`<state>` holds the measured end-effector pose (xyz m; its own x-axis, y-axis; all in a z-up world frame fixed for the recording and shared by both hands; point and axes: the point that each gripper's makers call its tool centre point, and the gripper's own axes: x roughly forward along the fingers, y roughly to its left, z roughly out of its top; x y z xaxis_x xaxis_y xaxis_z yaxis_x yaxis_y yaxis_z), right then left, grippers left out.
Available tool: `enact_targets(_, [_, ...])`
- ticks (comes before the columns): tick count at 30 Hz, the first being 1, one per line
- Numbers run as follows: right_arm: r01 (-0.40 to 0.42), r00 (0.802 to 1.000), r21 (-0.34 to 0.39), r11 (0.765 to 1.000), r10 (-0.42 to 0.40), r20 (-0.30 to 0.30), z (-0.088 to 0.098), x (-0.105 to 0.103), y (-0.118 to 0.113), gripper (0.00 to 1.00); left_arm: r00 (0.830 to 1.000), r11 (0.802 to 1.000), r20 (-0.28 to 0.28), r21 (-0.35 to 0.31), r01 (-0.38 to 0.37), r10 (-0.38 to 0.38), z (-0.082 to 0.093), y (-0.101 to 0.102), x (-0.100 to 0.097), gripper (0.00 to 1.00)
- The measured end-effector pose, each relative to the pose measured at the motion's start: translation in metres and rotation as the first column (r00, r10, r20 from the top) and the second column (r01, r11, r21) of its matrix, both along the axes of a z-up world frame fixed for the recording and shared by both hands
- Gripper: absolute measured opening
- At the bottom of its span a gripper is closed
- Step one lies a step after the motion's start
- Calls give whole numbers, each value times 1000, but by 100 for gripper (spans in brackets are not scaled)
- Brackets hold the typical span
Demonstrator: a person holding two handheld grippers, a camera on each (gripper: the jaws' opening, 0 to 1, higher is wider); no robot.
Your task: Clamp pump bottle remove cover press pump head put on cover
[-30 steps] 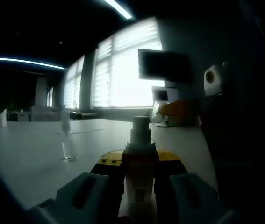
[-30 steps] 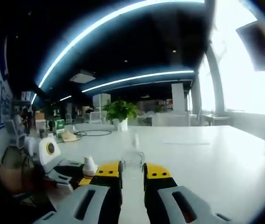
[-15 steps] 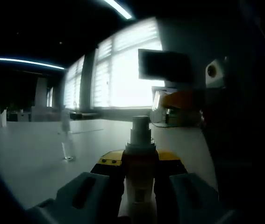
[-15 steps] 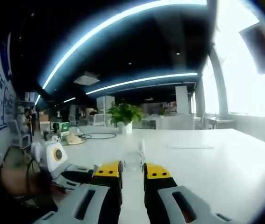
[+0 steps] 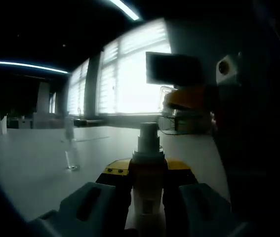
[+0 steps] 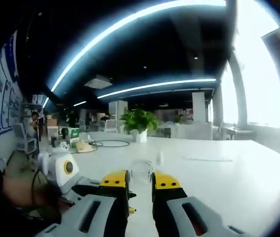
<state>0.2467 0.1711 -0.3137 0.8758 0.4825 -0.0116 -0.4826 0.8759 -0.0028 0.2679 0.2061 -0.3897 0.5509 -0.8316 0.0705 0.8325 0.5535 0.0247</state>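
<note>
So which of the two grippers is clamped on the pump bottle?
The left gripper: the white pump bottle stands between its jaws. The right gripper holds the clear cover instead.

Potted plant, wall monitor

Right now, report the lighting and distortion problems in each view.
Left gripper view: bright window backlights the scene, leaving the clamped pump bottle dim and the right side nearly black. Right gripper view: evenly lit, but fisheye bends the ceiling light strips into arcs; the clear cover is faint.
</note>
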Motion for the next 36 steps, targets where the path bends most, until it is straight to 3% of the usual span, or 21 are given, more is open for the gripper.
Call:
enact_targets(15, [-67,998,-29,997,67,7,3,-2,26,12,1000,1000,1,1,1,-1,0,0,0,14])
enact_targets(36, [-108,992,-61,992,104,-65,-13,0,44,13,1000,1000,1,1,1,-1,0,0,-1,14])
